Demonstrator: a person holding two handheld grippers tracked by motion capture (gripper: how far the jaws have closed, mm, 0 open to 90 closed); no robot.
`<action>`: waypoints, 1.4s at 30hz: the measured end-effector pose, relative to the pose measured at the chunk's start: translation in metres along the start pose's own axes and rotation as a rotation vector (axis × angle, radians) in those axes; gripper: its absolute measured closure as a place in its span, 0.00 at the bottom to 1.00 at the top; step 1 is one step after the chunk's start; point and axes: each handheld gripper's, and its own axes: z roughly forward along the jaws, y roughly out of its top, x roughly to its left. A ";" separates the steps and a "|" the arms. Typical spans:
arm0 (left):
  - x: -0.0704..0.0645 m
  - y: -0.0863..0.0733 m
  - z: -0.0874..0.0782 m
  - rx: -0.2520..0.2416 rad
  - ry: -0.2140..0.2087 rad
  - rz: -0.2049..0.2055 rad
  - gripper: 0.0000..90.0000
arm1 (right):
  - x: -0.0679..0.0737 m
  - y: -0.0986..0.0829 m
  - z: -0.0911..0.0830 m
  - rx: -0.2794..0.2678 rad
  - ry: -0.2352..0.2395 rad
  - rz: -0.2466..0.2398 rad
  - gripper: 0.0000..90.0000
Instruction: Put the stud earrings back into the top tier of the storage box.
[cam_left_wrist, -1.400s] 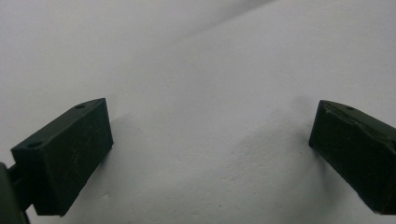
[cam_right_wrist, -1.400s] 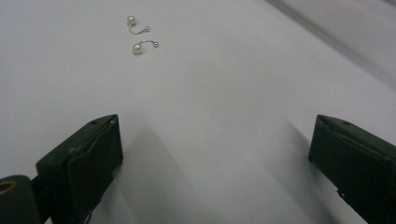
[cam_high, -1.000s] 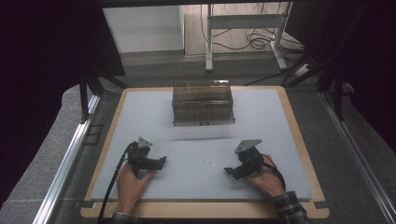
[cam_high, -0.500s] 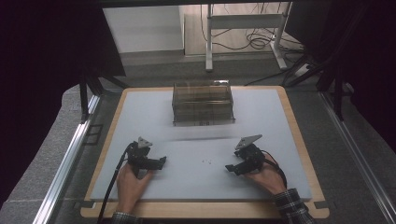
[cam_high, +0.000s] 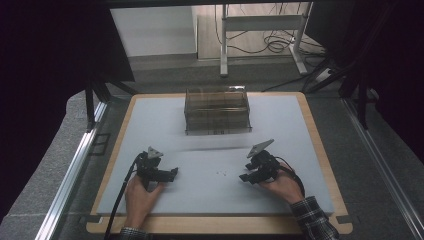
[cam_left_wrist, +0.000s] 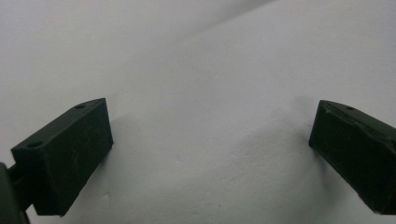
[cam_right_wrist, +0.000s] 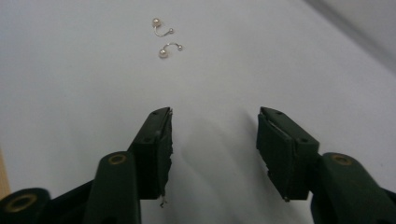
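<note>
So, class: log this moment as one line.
left gripper: open, empty | right gripper: open, empty | earrings: on mat, ahead of right | box: far side

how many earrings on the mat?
2. Both lie ahead of the right gripper: far earring, near earring, side by side, apart. More inside the box: cannot tell.

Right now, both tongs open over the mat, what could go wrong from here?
1. The two pearl earrings are tiny and lie close together ahead of the right tongs; a pinch may catch both or flick one away.
2. Their thin curved wires could slip between the wide pads.
3. The clear box sits far across the mat; a weakly held earring could drop en route, if that is the destination.
</note>
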 end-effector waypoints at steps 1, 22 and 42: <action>0.000 0.000 0.000 0.000 0.000 0.000 0.00 | 0.000 0.001 0.000 0.005 0.005 0.002 0.53; 0.000 0.000 0.000 0.002 0.000 0.003 0.00 | 0.012 0.043 0.019 0.136 0.071 -0.106 0.84; 0.000 0.000 0.000 0.001 0.000 0.003 0.00 | 0.024 0.072 0.044 0.236 0.072 -0.198 0.88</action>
